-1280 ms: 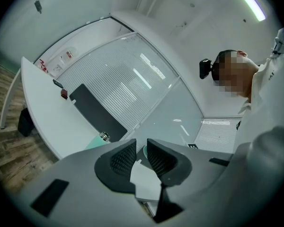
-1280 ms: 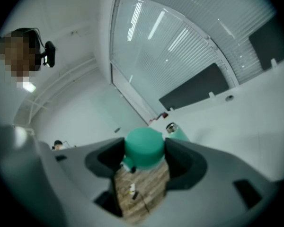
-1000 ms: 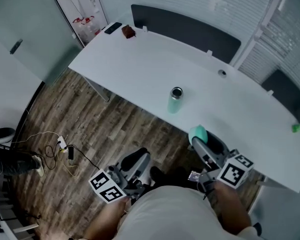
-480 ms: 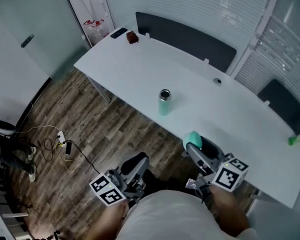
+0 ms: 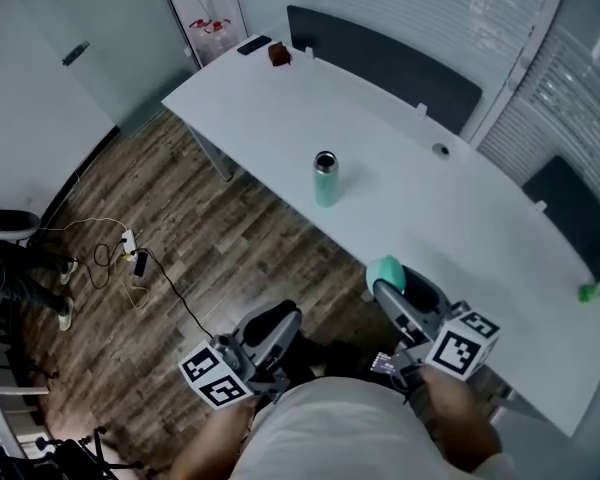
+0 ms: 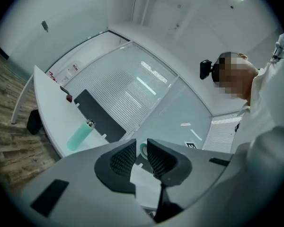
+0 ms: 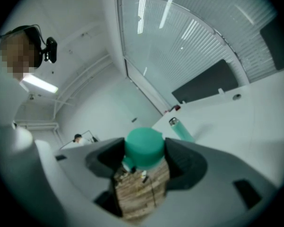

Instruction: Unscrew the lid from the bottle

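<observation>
Right gripper (image 7: 143,159) pinches the green lid (image 7: 143,143) between its fingers; left gripper (image 6: 142,151) stands barely apart, empty; the open bottle (image 5: 325,180) stands well ahead of both; a slackened pinch would likely drop the lid onto the wood floor (image 5: 180,228).

Open bottle (image 5: 325,179) stands on the white table (image 5: 460,218).
Right gripper (image 5: 392,286) holds the green lid (image 5: 388,268); left gripper (image 5: 278,320) hangs beside it.

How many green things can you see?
3: the bottle standing on the table, the lid held by the right gripper, a small thing at the table's right edge. More may be hidden.
</observation>
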Demonstrator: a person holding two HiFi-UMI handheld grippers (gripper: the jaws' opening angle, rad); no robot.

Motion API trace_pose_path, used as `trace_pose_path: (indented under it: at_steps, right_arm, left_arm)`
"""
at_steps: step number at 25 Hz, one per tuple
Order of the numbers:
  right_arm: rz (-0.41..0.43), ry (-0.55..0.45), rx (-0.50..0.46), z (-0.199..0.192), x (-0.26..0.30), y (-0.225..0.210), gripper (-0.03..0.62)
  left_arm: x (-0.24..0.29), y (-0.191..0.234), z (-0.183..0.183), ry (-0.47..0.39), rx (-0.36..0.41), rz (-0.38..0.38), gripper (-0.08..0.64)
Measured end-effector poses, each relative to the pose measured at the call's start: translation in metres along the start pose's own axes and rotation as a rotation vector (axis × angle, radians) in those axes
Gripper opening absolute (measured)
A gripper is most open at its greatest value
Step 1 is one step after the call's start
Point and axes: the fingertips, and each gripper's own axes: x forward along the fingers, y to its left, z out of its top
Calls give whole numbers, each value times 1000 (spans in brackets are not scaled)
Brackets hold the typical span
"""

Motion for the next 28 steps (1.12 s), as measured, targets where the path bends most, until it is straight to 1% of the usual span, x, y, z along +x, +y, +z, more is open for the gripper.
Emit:
trace_pose_path:
  at_steps: [3, 6, 11, 14, 22, 26, 28]
  right_arm:
    - [16, 3, -12, -3, 1, 6, 281]
    - [13, -15, -10, -2, 1, 13, 281]
    - [-1, -54, -25, 7, -4, 28, 281]
    - [-15, -65, -24, 6, 1, 36, 281]
    - [-53, -91, -21, -7, 13, 50, 281]
    - [-67, -86, -10, -10, 12, 48, 281]
    - [-71, -87, -19, -8, 13, 49, 281]
  left_arm:
    - [-7, -2, 0, -9, 10, 8, 81]
    - [-14, -1, 4, -6, 10, 6, 81]
    - [-19, -5, 16, 13, 19, -20, 81]
    - [-26, -5, 27, 30, 27, -37, 81]
    - [-53, 9, 37, 47, 2, -37, 81]
    - [-59, 11, 29, 56, -26, -28, 81]
    - [-59, 11, 29, 59, -28, -31, 81]
